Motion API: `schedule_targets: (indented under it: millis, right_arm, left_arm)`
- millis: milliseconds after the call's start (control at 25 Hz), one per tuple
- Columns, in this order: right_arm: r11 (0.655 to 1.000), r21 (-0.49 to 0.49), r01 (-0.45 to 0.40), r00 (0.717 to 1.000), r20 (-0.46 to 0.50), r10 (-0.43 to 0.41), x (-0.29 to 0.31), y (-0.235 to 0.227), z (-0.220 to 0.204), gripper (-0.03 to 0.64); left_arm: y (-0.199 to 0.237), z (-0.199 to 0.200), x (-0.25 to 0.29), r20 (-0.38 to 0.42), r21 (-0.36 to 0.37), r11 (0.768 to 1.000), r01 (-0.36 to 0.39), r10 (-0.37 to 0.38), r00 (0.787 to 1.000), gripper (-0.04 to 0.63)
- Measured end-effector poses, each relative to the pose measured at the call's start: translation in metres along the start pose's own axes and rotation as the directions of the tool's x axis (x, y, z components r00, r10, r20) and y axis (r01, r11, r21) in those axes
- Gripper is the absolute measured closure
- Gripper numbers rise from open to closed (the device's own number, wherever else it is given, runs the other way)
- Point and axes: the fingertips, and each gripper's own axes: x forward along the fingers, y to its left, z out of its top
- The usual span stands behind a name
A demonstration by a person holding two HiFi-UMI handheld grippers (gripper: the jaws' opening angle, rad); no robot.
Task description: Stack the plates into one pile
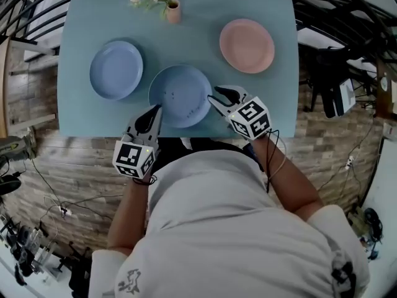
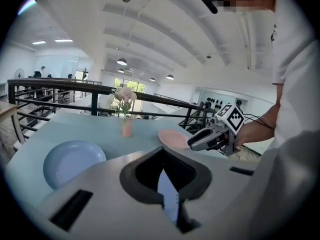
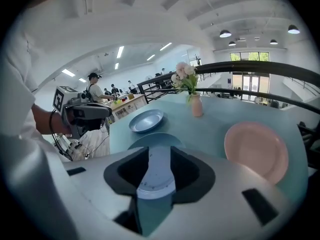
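Three plates lie apart on the teal table: a blue plate at the left, a second blue plate near the front edge, and a pink plate at the right. My left gripper hovers at the near-left rim of the front blue plate, its jaws a narrow slit apart with nothing gripped. At that plate's near-right rim, my right gripper stands open and empty. The front blue plate shows through its jaws, with the pink plate to the right.
A small pink vase with flowers stands at the table's far edge, behind the plates. Black railings run round the table's far and right sides. The person's body is close against the near edge.
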Motion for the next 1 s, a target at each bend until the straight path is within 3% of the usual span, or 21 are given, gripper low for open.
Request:
schedule_targets:
  millis: [400, 1000]
  right_arm:
    - [0.997, 0.074, 0.027, 0.989, -0.144, -0.017, 0.039, -0.027, -0.046, 0.462]
    - [0.985, 0.152, 0.082, 0.964, -0.261, -0.040, 0.081, -0.056, -0.087, 0.460]
  left_arm:
    - [0.015, -0.035, 0.013, -0.075, -0.039, 0.999, 0.025, -0.028, 0.997, 0.591]
    - [0.028, -0.062, 0.033, -0.131, -0.066, 0.996, 0.065, -0.073, 0.989, 0.591]
